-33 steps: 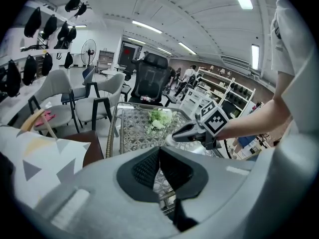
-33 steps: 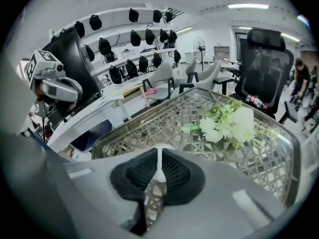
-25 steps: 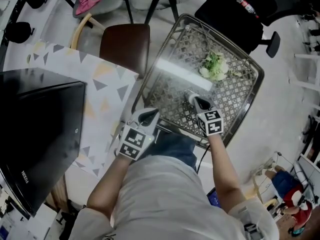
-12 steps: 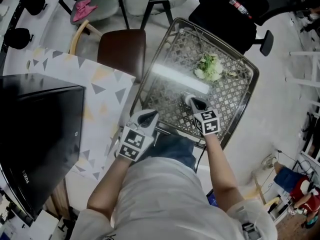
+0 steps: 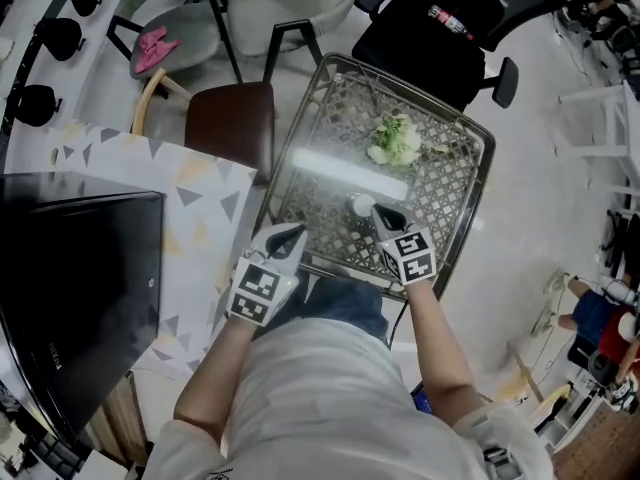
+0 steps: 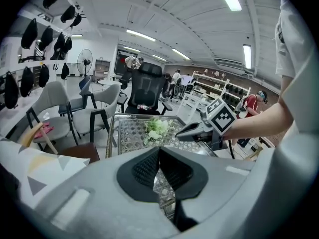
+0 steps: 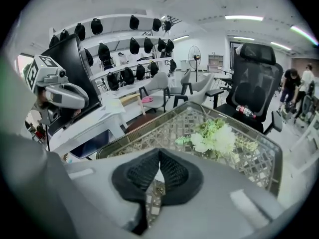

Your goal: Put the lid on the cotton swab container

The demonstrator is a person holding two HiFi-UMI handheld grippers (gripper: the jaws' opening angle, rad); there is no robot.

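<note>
While reaching with both arms over the near edge of the metal lattice table (image 5: 445, 193), holding one gripper in each hand. Holding the left gripper (image 6: 159, 156) above the near left corner, with both pads pressed together and pinching nothing. Holding the right gripper (image 7: 159, 156) a little farther in and to the right, also pressed together and empty, and pointing it toward the far side. Aiming its tip just beside a white round piece (image 5: 360, 205) lying on the table top, on the tip's left; not being able to tell whether touching it, nor whether lid or cotton swab container. Looking past it at white and green flowers (image 5: 394, 140) lying farther on the table, well apart from both grippers. Facing a black office chair (image 5: 430, 28) beyond the far edge, with a brown chair seat (image 5: 228, 118) left of the table and a black monitor (image 5: 70, 278) beside a triangle-patterned cover (image 5: 195, 203) farther left.
</note>
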